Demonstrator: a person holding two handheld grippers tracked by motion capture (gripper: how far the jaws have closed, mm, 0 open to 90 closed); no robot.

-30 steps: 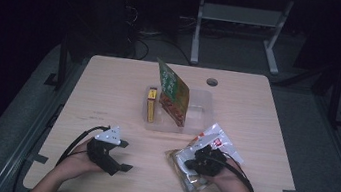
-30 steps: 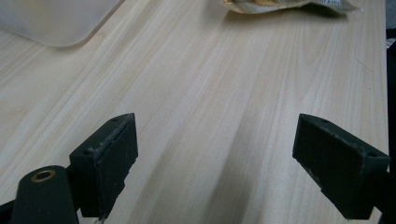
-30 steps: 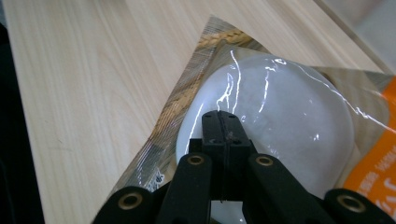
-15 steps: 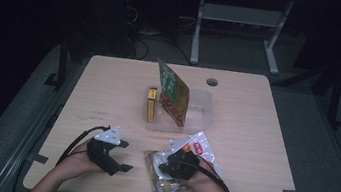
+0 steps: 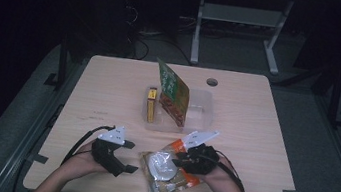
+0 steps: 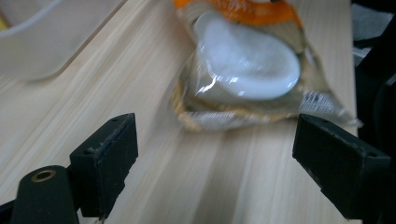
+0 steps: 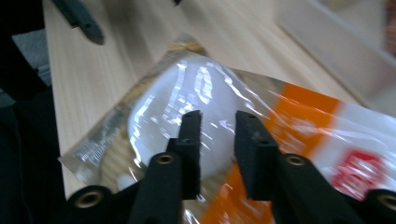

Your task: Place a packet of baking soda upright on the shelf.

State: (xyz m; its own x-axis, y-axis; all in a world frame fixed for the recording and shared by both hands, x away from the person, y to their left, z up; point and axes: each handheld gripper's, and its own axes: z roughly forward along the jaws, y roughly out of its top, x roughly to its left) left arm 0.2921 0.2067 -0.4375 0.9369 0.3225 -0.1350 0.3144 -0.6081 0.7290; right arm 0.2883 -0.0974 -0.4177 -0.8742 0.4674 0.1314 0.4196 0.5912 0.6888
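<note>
On the desk, near edge: inspection of one moment, items listed by size.
Desk [image 5: 256, 118]: pale wood top, carries everything below.
Clear tray [image 5: 200, 111]: sits mid-desk, well beyond both hands; a green printed packet [image 5: 173, 92] leans upright in it, a slim yellow box [image 5: 151, 105] stands at its left side.
Snack pouch [image 5: 166, 172]: lies flat at the near edge between the two hands; clear film with an orange band, a round white piece visible inside [image 6: 247, 58].
Right gripper [image 5: 188, 160]: over the pouch's right part. Jaws have just been opening and now stand at a narrow gap; from the right gripper view they hover above the film [image 7: 187, 93] with nothing pinched between them.
Left gripper [image 5: 124, 164]: just left of the pouch, not touching it. Jaws wide, framing the pouch's end from the left gripper view, nothing held.
Handling, judged: light, soft, crinkly and slippery film; contents likely brittle, so a hard squeeze over the white disc risks crushing.
Hold point, judged: the flat sealed edge or a corner, clear of the disc.
</note>
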